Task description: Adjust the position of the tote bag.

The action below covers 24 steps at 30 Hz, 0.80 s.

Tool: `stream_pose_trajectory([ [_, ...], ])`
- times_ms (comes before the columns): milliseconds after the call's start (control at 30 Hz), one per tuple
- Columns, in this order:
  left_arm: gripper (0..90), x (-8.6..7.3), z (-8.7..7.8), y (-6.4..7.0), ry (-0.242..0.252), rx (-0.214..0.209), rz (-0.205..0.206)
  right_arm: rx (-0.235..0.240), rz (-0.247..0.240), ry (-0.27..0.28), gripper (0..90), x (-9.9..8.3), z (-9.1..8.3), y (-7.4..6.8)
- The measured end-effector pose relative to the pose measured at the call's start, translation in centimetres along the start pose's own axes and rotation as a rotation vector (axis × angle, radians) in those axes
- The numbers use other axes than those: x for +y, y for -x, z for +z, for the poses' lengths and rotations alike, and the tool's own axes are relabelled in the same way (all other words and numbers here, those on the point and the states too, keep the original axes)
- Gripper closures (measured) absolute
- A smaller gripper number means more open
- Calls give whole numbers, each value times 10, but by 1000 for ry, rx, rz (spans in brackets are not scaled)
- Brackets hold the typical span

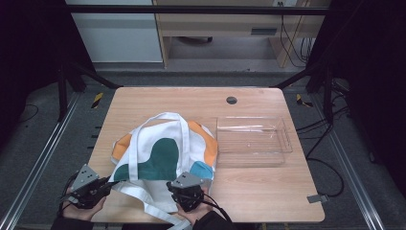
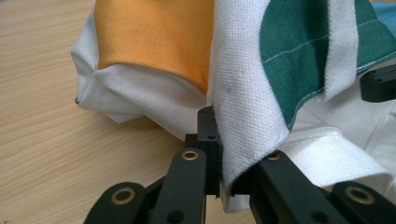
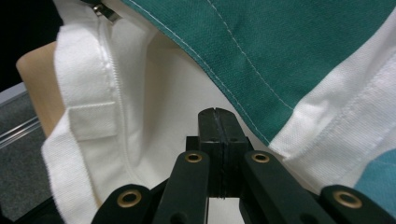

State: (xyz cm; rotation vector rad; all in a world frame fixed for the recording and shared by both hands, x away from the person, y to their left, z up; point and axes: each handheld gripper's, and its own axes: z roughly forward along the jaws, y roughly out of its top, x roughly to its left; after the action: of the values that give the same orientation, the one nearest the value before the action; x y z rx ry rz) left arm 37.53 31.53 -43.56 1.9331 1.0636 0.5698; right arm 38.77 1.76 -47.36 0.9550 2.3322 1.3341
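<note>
At the left of the table [image 1: 143,100], my left gripper [image 1: 106,184] sat at the near left corner of the tote bag [image 1: 165,151]. Its own camera showed the jaws clamped on a folded white edge of the bag's mouth [image 2: 247,140], with cloth wedged between them and the orange patch [image 2: 154,37] lying beyond.

The bag lay flat near the middle of the table, toward the near edge, its mouth facing me and its closed bottom pointing away. One white handle [image 1: 158,124] looped over the green shape [image 1: 160,158]; the other strap [image 1: 153,211] trailed off the near edge.

My right gripper [image 1: 187,194] was at the near right part of the mouth. In the right gripper view its jaws stood pressed together, tips under the green-and-white upper layer [image 3: 299,56], with the white lining and zipper tape [image 3: 109,70] to one side. I could not tell whether any cloth was pinched between them.

To the right of the bag stood a clear plastic bin [image 1: 253,140], just beside it and empty as far as I could see.

I judged the coming move to turn on this: the bag ran away from both grippers, the mouth edge spanning left to right between them, and the right gripper was the nearer to the bin.
</note>
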Motion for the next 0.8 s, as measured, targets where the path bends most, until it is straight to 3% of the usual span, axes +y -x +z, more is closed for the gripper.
stream_pose_trajectory([
  [333,853,0,0,0,-1,-3,1,-26,34,26,900,0,14,0],
  [467,853,-1,1,0,-3,-2,1,-38,66,90,900,-1,15,-4],
  [600,852,0,1,1,-7,-4,7,-80,54,134,900,1,4,-6],
  [800,851,0,2,2,-8,-7,8,-99,27,187,900,15,-15,-7],
])
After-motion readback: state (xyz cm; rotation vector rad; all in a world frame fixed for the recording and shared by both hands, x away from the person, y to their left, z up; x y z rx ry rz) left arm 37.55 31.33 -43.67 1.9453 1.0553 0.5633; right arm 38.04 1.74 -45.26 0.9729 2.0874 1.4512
